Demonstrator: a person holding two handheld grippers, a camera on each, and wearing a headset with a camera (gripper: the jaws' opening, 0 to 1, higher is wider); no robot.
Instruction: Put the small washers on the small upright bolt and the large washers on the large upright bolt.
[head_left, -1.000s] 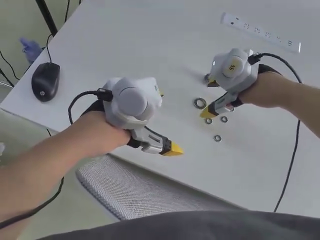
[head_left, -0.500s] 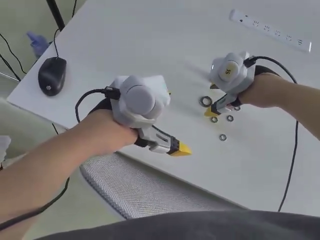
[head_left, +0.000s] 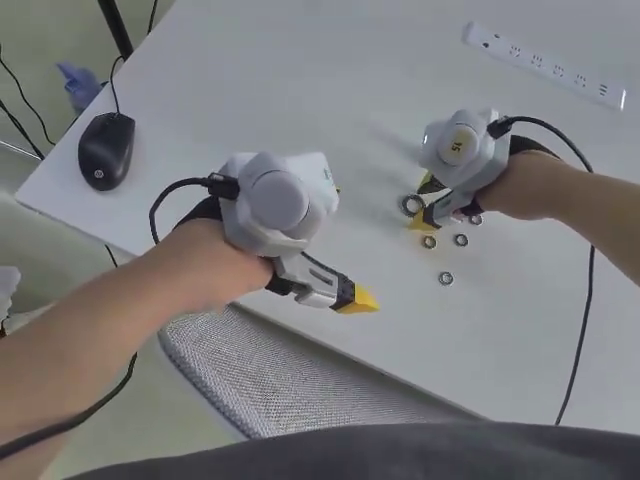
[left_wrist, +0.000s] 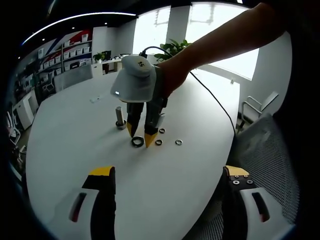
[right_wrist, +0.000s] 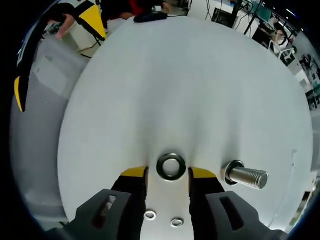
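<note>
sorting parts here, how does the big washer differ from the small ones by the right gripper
The large washer is wider, with a bigger hole, than the small washers. The large washer lies between the open jaw tips of the right gripper; the small washers lie farther back, beneath it. All lie flat on the table.

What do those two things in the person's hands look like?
The left gripper and right gripper are rounded white shells with dark grey jaws ending in yellow tips. A black cable trails from each. The right one wears a round yellow sticker with a number.
</note>
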